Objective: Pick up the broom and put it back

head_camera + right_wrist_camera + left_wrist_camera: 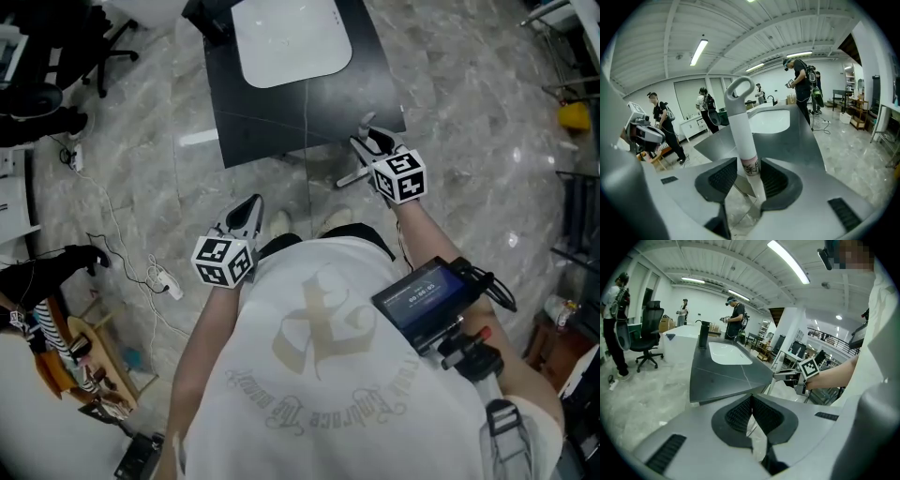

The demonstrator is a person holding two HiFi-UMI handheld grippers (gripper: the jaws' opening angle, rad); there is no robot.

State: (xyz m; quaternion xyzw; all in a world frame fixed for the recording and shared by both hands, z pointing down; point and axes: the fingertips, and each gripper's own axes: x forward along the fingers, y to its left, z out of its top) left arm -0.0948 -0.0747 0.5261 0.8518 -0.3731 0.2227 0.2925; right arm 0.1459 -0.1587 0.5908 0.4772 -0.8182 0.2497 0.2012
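Note:
The broom shows only as a white handle with a grey loop at its top, standing upright at the corner of the dark counter. In the right gripper view the handle rises between the jaws of my right gripper, which are open with a slim gap on each side. From above, the loop end pokes out just beyond my right gripper. My left gripper hangs lower left over the floor, shut and empty; its own view shows the pads closed together. That view also catches the handle and right gripper.
A white sink is set in the counter. An office chair stands far left, a cable and power strip lie on the marble floor at left, shelving lines the right. Several people stand in the background.

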